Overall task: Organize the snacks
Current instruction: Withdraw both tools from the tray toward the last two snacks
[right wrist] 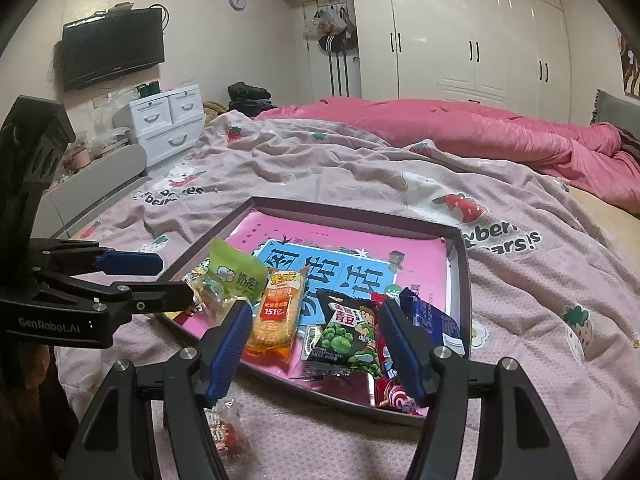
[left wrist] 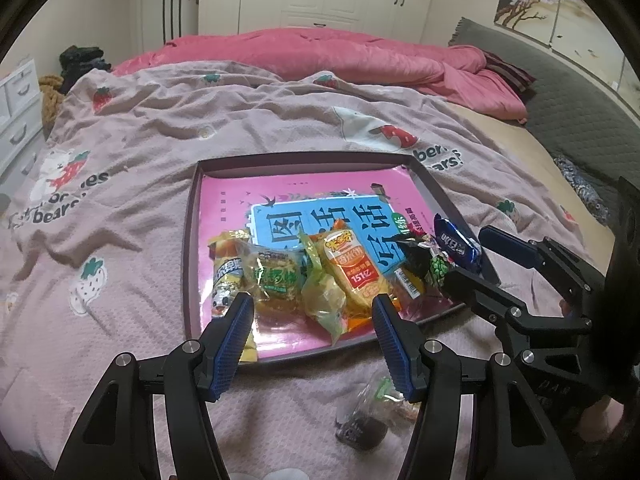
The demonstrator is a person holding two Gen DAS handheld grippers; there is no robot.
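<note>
Nearest to me, my left hand-held gripper (left wrist: 314, 312) has its blue pads standing apart with nothing between them, hanging over the near edge of the tray (left wrist: 192, 216). My right hand-held gripper (right wrist: 314, 320) is likewise parted and empty, just above the near rim.

On the pink bedspread (left wrist: 120, 152) in front of the tray, one clear-wrapped snack (left wrist: 362, 420) lies outside it, below my left pads. Through the right camera a second loose packet (right wrist: 226, 432) with red print lies by the near rim.

Inside the tray, on a pink book cover, the snacks sit in a rough row along the near side: an orange rice-cracker packet (right wrist: 276, 320), a green-pea packet (right wrist: 346, 336), a pale green packet (right wrist: 236, 276), a blue wrapper (right wrist: 434, 318) at the right edge, and a red packet (right wrist: 390, 388) at the near right corner.

My judgement: the loose packets are next. I would lower one gripper straight over a packet, straddle its narrow width, close gently so the film crumples without slipping, and keep the pads off the bedspread so cloth is not pinched

Beyond lie a pink quilt (right wrist: 480, 128) and white wardrobes (right wrist: 472, 36)
</note>
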